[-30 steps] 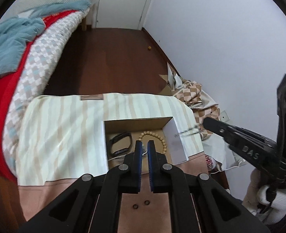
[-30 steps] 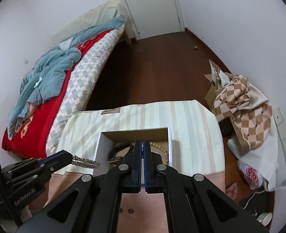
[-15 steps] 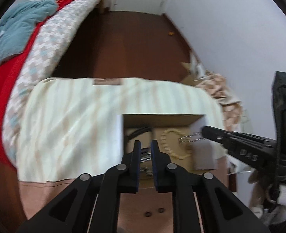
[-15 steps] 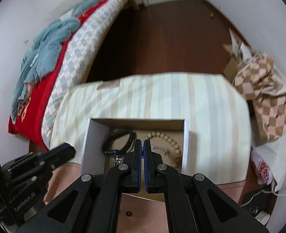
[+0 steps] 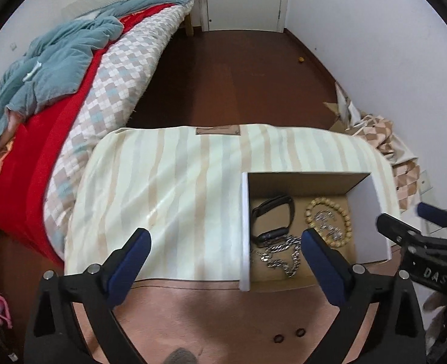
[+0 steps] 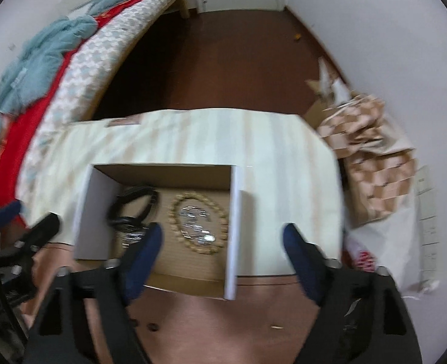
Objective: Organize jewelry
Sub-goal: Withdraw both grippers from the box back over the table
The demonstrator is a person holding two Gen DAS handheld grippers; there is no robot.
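Both grippers, clenched on a silver chain between them a second ago, now stand with jaws spread wide and nothing in them. That chain has dropped into the cardboard box (image 5: 306, 179) on the striped cloth-covered table (image 5: 168, 188). The left gripper (image 5: 223, 248) hangs above the near left corner of the box, one blue finger (image 5: 129, 257) over the cloth and the other over the box floor. The right gripper (image 6: 223, 245) hovers over the box's near right side, straddling its white right wall; its view is blurred, so fine detail is uncertain. Inside the box a black watch (image 5: 272, 218) lies at the left, with a heavy silver chain (image 5: 281, 251) piled just near of it, touching the watch's near end. To the right sits a ring of pale wooden beads (image 5: 329, 223), and a smaller heap of silver chain (image 5: 326, 224) rests inside that ring. Laying the pieces apart, each in its own patch of the floor, would keep the links from tangling, and the open-topped box lets both tools drop things in from above. Two small dark rings (image 5: 288, 335) lie on the pinkish cloth near of the box, apparently not yet put away. Judging by that, the sorting is nearly but not wholly done.
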